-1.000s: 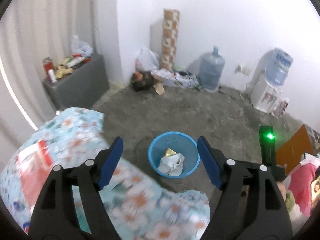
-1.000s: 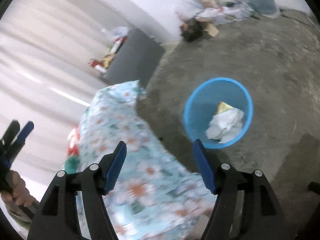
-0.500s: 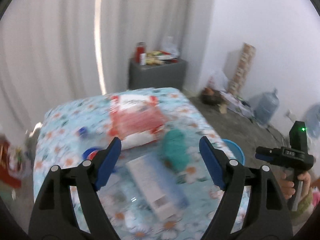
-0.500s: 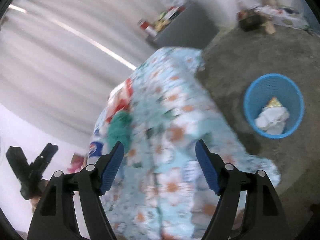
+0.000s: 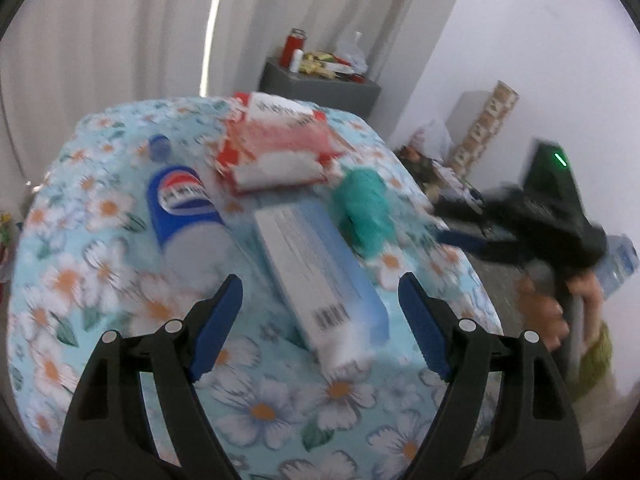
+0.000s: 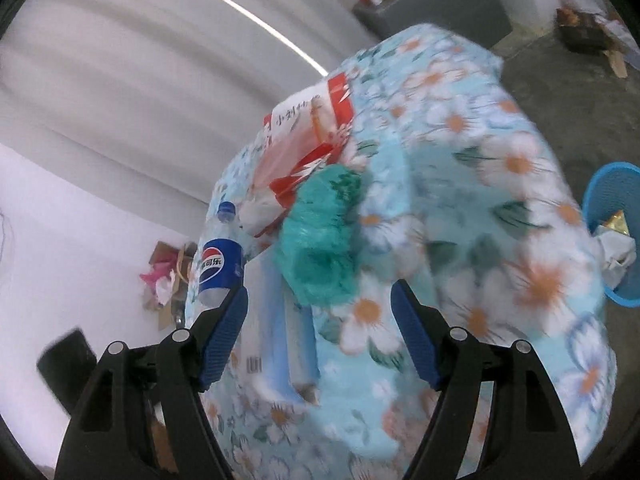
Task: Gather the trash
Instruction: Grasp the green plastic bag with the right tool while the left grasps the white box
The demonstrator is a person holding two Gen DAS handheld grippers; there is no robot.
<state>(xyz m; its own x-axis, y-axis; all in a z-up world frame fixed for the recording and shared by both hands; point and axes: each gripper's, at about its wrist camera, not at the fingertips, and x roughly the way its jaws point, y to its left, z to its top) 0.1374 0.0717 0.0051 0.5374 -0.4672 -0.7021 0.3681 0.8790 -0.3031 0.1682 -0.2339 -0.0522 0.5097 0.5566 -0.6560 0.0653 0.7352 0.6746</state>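
Observation:
A table under a flowered blue cloth (image 5: 100, 280) (image 6: 500, 208) carries the trash. On it lie a cola bottle (image 5: 184, 208) (image 6: 218, 268), a white and blue carton (image 5: 320, 272) (image 6: 276, 336), a crumpled teal bag (image 5: 366, 212) (image 6: 320, 244) and a red and white wrapper (image 5: 276, 152) (image 6: 308, 128). My left gripper (image 5: 320, 328) hovers open over the carton's near end, nothing between its pads. My right gripper (image 6: 320, 332) stands open above the carton and teal bag; from the left wrist view the right gripper (image 5: 460, 236) reaches in from the right, held by a hand (image 5: 548, 308).
A blue mesh bin (image 6: 612, 240) with paper in it stands on the concrete floor right of the table. A grey cabinet (image 5: 320, 88) (image 6: 436, 12) with bottles and packets stands by the curtain. Clutter lies along the far wall (image 5: 424, 156).
Both views swung from the blue bin on the floor up onto the table top. Both grippers now hang closer over the carton and teal bag, and the right gripper has come in beside the table.

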